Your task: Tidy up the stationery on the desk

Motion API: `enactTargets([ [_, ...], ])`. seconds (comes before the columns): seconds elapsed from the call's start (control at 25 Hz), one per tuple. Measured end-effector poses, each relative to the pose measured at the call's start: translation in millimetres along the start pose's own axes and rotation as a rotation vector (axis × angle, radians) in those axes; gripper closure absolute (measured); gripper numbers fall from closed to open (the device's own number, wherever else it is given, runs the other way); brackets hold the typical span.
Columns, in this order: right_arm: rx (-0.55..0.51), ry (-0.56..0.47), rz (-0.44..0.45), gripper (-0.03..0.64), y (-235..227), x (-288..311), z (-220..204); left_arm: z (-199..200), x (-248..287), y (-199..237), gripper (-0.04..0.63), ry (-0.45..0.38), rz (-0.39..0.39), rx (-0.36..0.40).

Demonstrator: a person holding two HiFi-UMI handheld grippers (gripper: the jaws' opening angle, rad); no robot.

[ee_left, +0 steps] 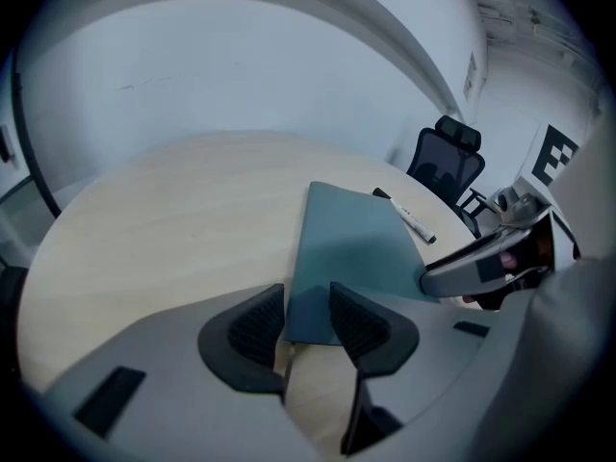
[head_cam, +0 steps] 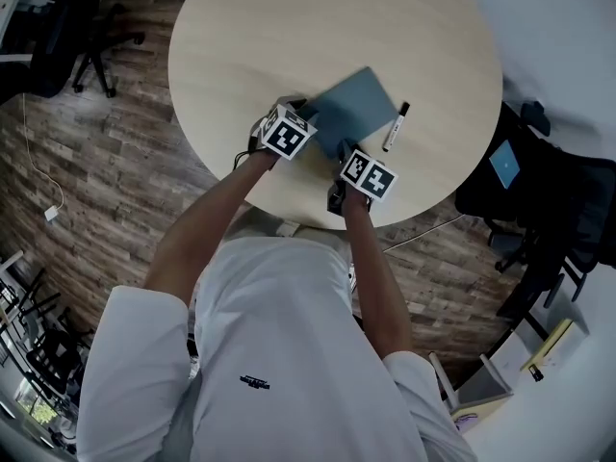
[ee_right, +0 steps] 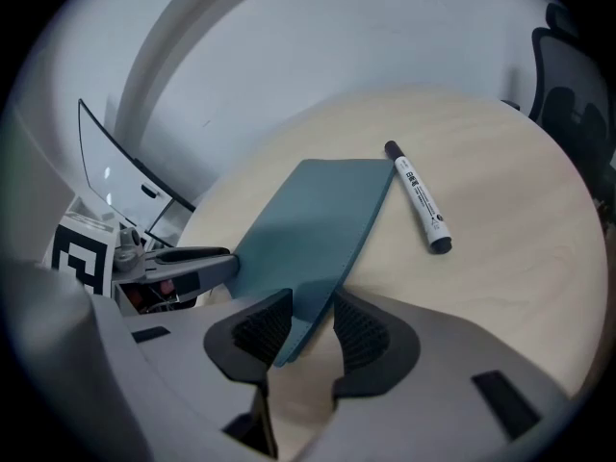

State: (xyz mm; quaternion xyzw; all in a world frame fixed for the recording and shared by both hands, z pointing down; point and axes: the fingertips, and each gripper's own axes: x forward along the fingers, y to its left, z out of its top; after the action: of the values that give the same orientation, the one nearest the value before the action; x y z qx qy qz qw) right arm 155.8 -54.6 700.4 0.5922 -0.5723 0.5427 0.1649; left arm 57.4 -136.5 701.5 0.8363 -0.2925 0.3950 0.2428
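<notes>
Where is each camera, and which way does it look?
Head view: on the person's head, facing steeply down at the round table; white shirt and both arms show.
Left gripper view: on the left hand-held gripper, facing along its jaws over the blue notebook; the right hand-held gripper shows at right.
Right gripper view: on the right hand-held gripper, facing over the blue notebook; the left hand-held gripper shows at left.
Shared: blue notebook and marker, in all three.

no legible txt, marker print too small (shirt logo too)
</notes>
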Motion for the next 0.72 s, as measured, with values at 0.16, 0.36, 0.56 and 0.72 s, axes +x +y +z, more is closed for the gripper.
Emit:
enactTargets([
  [0.16,-0.007,0.002,-0.016,0.479,-3.5,1.6,2.2,1.9,2.2,-3.3,0.456,-0.01,-0.001,-0.014],
  [0.36,-0.034,-0.005,-0.027,0.48,0.1,1.4,0.2,-0.4,0.3,-3.0,0.466,0.004,-0.021,0.021],
  [0.56,-0.115,0.009,-0.04,0.48,2.9,0.3,3.2,-2.5,-4.1,-2.1,0.465,-0.005,0.028,-0.041],
  [0.72,-0.199,0.017,-0.047,0.48,8.1,0.7,3.4,-15.0,-13.2,-2.1,0.466,-0.014,0.066,-0.054],
])
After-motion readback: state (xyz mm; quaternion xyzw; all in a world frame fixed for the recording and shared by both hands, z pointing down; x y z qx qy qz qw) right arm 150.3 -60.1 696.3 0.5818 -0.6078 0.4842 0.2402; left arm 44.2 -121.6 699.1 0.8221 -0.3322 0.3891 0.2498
